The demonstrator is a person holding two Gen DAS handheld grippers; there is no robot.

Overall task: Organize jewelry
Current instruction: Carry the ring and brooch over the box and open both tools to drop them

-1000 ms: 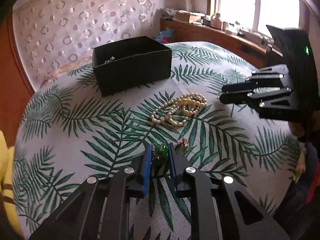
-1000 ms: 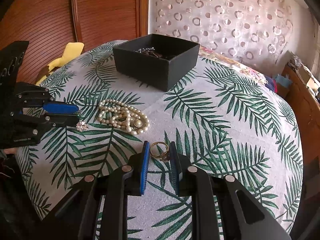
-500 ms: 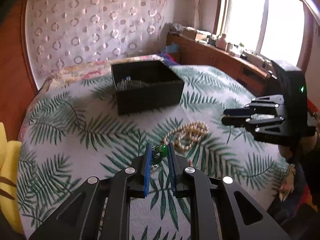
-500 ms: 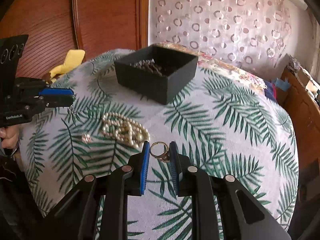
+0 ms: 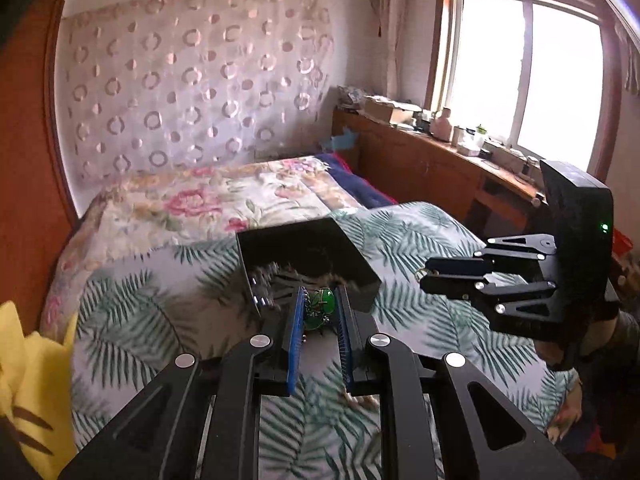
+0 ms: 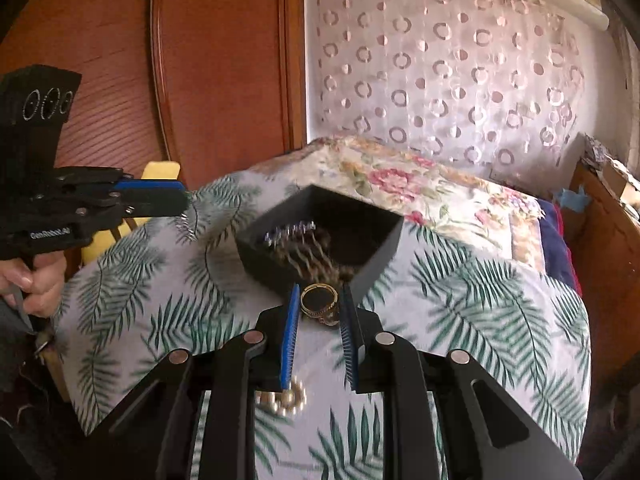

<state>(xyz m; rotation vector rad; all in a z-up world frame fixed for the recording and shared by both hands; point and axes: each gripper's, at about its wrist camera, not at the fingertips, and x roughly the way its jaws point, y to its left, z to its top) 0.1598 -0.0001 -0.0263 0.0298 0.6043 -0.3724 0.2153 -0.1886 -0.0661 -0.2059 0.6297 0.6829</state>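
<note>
Left gripper: the black two-finger left gripper with blue pads is clamped on a green-stone pendant on a thin metal chain, held above the bed at the near edge of the box.
Right gripper: the black right gripper with blue pads pinches a gold ring with a dark setting, lifted clear of the bedspread just before the box's near corner.
Box: an open, square black box sits on the bedspread ahead of both tools; dark and silvery jewelry lies inside, blurred too much to tell apart.
Pearls: a cream pearl necklace lies on the cloth beneath the right gripper, only partly visible between its fingers.
Surface: a white bedspread printed with green palm fronds covers the near bed, with a floral quilt beyond it.
Other view: from the left wrist camera the right gripper reaches in from the right, a glint of the ring at its tips.
Hand: a bare hand grips the left tool's handle.
Room: a sunlit window stands above a cluttered wooden ledge.
</note>
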